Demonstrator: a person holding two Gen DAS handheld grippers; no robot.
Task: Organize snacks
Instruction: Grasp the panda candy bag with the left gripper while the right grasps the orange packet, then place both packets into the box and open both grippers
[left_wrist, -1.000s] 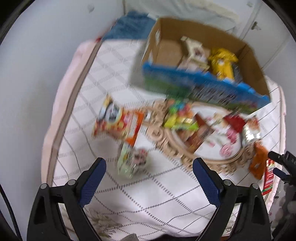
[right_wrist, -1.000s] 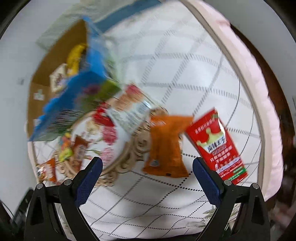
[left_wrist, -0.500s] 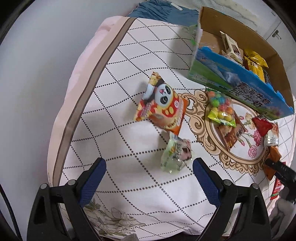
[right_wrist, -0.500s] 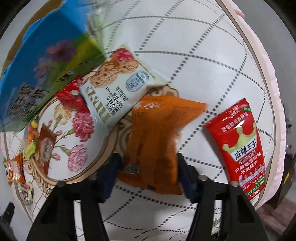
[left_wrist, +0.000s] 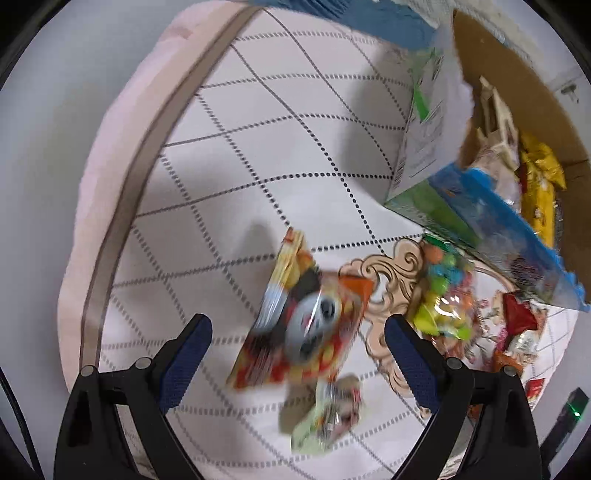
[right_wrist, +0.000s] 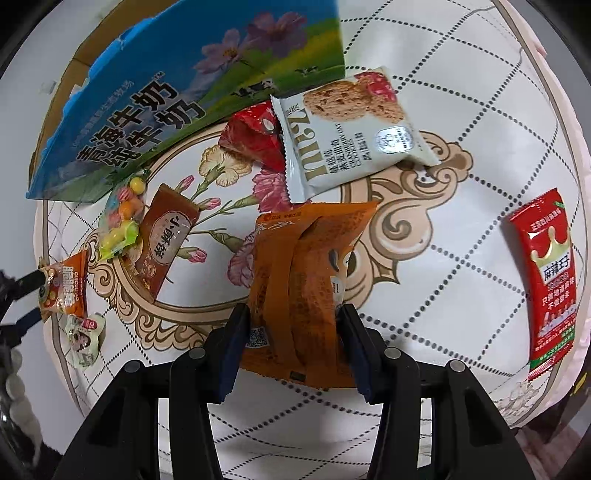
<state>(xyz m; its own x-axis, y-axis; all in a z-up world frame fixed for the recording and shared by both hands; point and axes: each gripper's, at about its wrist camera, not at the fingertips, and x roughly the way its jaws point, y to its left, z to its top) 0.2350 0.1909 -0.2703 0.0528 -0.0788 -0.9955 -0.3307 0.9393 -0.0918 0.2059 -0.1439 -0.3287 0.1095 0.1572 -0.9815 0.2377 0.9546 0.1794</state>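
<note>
My right gripper (right_wrist: 293, 314) points down at the quilted cloth, jaws still closing, and its pads squeeze the near end of an orange snack packet (right_wrist: 310, 258), which has buckled into folds. My left gripper (left_wrist: 297, 325) hangs open over a panda-print snack packet (left_wrist: 314, 317) that lies between its fingers without touching them. Just below it lies a small pale green packet (left_wrist: 328, 417). The cardboard box with the blue printed wall (left_wrist: 498, 229) stands at the upper right, with yellow and pale packets inside.
A cookie packet (right_wrist: 351, 129), a small red packet (right_wrist: 255, 136), a brown packet (right_wrist: 166, 240) and a bag of coloured candies (right_wrist: 122, 218) lie by the box (right_wrist: 166, 92). A long red packet (right_wrist: 546, 277) lies near the cloth's right edge.
The right jaws closed from wide open onto the orange packet, crumpling it. The left gripper dropped and shifted over the panda packet, which now lies between its open fingers.
</note>
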